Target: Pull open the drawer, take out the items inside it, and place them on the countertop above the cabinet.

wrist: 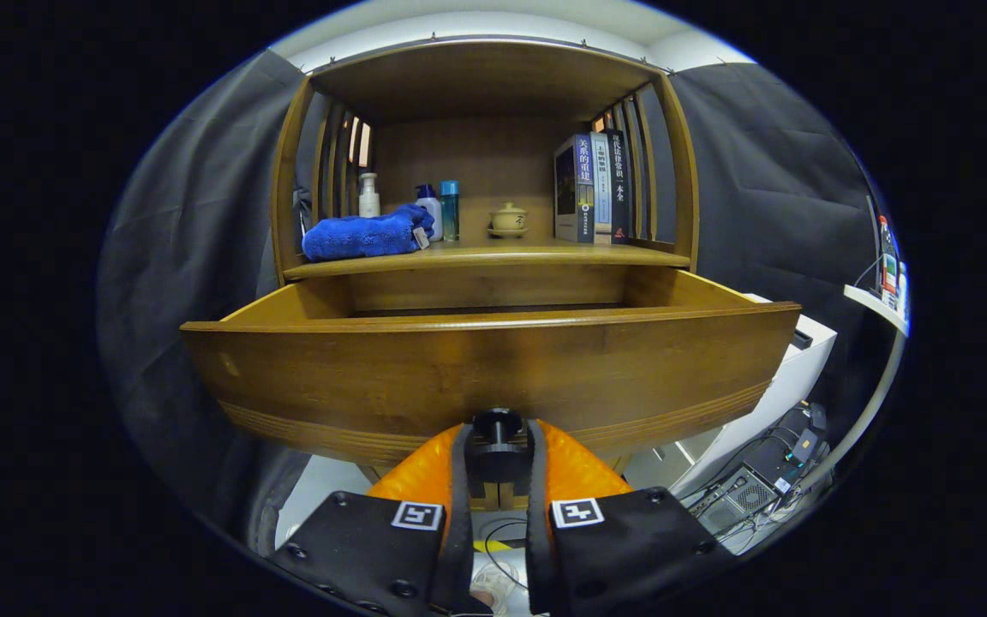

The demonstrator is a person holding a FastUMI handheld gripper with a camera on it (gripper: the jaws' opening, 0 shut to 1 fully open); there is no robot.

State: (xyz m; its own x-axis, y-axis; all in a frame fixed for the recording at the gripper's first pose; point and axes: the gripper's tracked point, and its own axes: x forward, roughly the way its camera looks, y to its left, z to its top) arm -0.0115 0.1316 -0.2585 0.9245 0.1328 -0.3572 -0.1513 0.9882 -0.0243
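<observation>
The gripper is holding the dark knob on the front of the wooden drawer, its fingers closing in tight on both sides of it. The drawer is standing well out from the cabinet, so the pulling step is judged largely complete; its contents are lying hidden behind the tall front panel. Next, the fingers need releasing and lifting over that panel, the tabletop above already carrying a blue towel.
</observation>
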